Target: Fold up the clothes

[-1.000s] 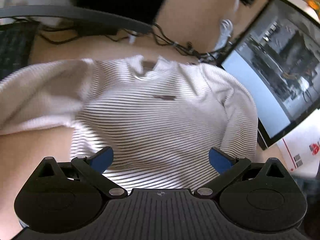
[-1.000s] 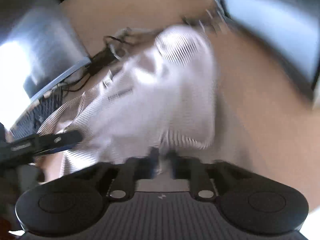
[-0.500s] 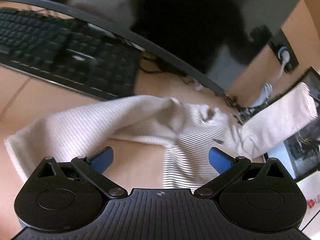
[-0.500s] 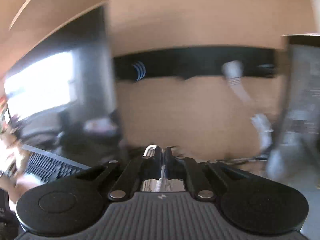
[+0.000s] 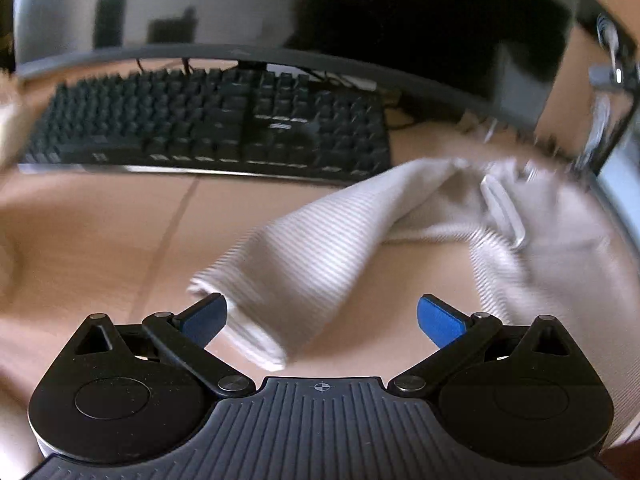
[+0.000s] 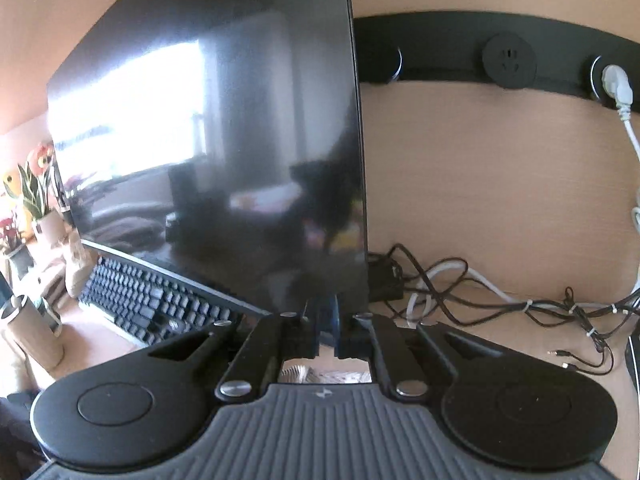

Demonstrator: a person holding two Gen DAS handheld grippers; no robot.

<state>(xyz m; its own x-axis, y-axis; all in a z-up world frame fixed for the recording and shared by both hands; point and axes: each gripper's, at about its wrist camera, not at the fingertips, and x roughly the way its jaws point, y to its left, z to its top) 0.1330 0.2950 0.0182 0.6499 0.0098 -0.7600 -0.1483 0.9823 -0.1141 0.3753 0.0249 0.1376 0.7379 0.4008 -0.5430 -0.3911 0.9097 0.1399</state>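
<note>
on the wooden desk [image 5: 100,240], my left gripper [image 5: 322,318] hovers with its blue-tipped jaws spread wide, the cuff of a sleeve [image 5: 304,256] lying between them and touching the left fingertip [image 5: 204,316]. the sleeve belongs to the white striped shirt [image 5: 540,248], which lies blurred on the desk to the right, in front of a black keyboard [image 5: 216,128] and a dark monitor [image 5: 280,8]. my right gripper [image 6: 326,328] is raised toward that monitor, jaws pressed nearly together; whether they pinch the pale fabric glimpsed beneath them, i cannot tell. cables [image 6: 480,292] trail along the desk at right.
</note>
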